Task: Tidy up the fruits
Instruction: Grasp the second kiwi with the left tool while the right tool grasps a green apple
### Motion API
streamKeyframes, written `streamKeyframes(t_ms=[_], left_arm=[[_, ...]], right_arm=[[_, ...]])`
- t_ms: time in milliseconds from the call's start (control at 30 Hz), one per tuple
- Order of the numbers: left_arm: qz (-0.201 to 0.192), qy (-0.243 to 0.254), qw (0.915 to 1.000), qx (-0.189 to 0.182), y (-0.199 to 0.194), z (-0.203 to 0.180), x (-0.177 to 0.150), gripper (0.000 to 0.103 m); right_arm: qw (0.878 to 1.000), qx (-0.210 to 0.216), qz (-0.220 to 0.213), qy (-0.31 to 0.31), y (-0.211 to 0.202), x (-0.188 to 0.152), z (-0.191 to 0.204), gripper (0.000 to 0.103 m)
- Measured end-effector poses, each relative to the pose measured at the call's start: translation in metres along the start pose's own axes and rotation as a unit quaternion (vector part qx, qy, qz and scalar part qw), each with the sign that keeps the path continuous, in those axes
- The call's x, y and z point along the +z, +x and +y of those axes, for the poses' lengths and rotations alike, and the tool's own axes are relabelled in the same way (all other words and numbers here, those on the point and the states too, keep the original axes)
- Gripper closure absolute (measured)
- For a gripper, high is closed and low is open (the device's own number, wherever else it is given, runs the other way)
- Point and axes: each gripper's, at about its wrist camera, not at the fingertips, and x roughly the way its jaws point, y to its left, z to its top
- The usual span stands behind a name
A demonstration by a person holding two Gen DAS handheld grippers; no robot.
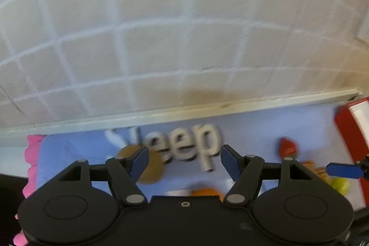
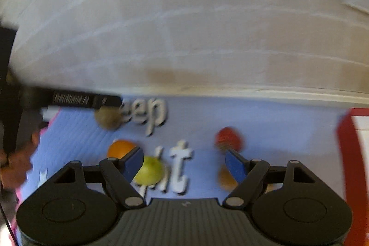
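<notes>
Both grippers up and wide open, nothing held. Left gripper (image 1: 184, 160) above the blue mat (image 1: 253, 130), tilted toward the tiled wall (image 1: 161, 27), blue pads spread either side of the white lettering. Brown fruit (image 1: 147, 165) just behind the left pad, orange fruit (image 1: 205, 192) tucked close under the body. Right gripper (image 2: 184, 164) likewise high and level, jaws spread; green apple (image 2: 150, 171) just past its left pad, orange (image 2: 120, 149) beside that, red strawberry (image 2: 228, 137) ahead of the right pad, another orange piece (image 2: 227, 179) partly hidden below it. Red box (image 2: 346, 153) at the mat's right edge. Likely light, hard, smooth toy fruit: prone to roll and slip, so best pinched across the widest middle. Motion blur throughout.
</notes>
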Motion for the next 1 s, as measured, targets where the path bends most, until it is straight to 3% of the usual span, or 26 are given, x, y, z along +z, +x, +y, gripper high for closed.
streamKeyframes(t_ms=[267, 400, 533, 633, 1000], left_arm=[[0.011, -0.069, 0.9975, -0.007, 0.038, 0.05, -0.018, 0.022], [0.018, -0.062, 0.9979, 0.005, 0.055, 0.053, -0.024, 0.021], [0.034, -0.075, 0.9966, 0.009, 0.078, 0.055, -0.026, 0.02], [0.016, -0.078, 0.9966, 0.023, 0.082, 0.05, -0.025, 0.024], [-0.001, -0.144, 0.9889, 0.038, 0.059, 0.055, -0.035, 0.025]], right_arm=[[0.997, 0.022, 0.051, -0.049, 0.061, -0.023, 0.033, 0.025], [0.997, 0.02, 0.052, -0.056, 0.079, -0.024, 0.033, 0.026], [0.998, 0.034, 0.034, -0.04, 0.087, -0.023, 0.028, 0.032], [0.998, 0.042, 0.015, -0.034, 0.086, -0.022, 0.026, 0.051], [0.997, 0.062, -0.009, 0.034, 0.077, -0.028, 0.013, 0.053]])
